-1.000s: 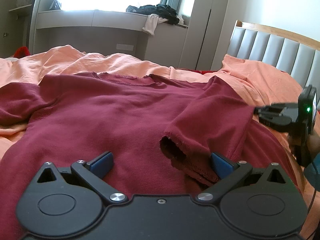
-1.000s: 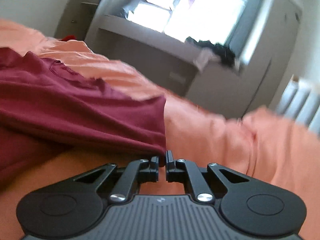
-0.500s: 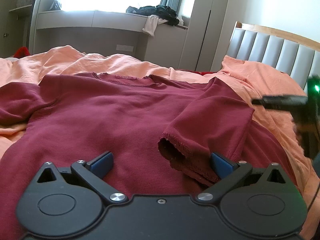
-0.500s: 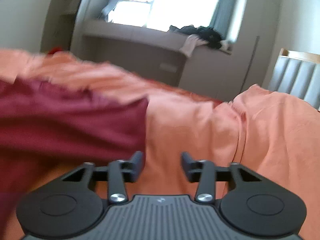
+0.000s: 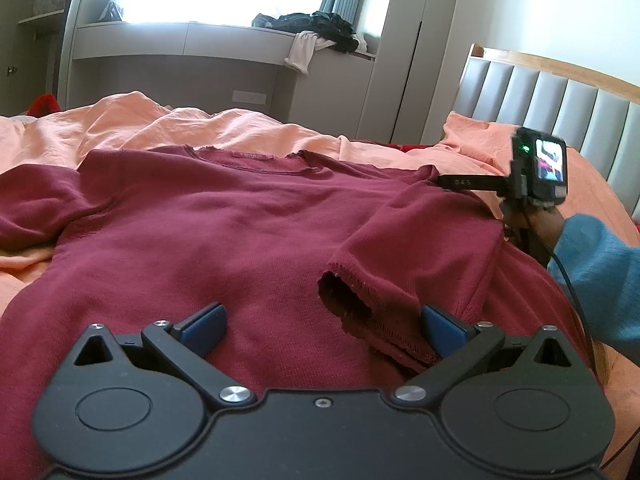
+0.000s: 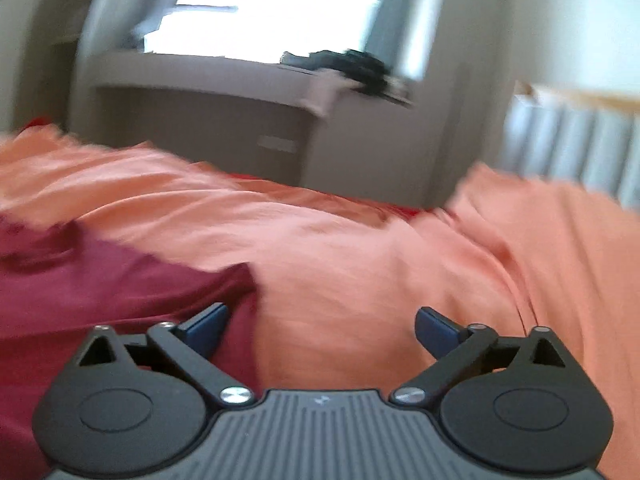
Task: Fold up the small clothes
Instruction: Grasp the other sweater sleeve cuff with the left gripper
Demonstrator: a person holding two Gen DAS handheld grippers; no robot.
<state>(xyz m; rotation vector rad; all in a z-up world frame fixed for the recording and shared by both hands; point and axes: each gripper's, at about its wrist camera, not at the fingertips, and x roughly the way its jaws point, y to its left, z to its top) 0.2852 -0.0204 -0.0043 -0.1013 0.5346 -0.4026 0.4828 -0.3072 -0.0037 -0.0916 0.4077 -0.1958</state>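
Observation:
A maroon T-shirt (image 5: 224, 232) lies flat on the orange bed sheet (image 5: 168, 128), collar toward the window. Its right sleeve (image 5: 416, 256) is folded inward over the body, cuff toward me. My left gripper (image 5: 320, 320) is open and empty, low over the shirt's lower part. My right gripper (image 6: 320, 324) is open and empty above the shirt's right edge (image 6: 120, 288) and the sheet (image 6: 360, 264); its view is blurred. It also shows in the left wrist view (image 5: 460, 181) by the shirt's right shoulder.
A padded grey headboard (image 5: 560, 100) stands on the right with an orange pillow (image 5: 480, 140) before it. A window ledge (image 5: 200, 40) with dark clothes (image 5: 316, 24) runs along the far wall. A red object (image 5: 44, 102) sits far left.
My right gripper let go of the sleeve, opened wide, and moved up toward the shirt's right shoulder. The sleeve now rests folded on the shirt. My left gripper has not moved.

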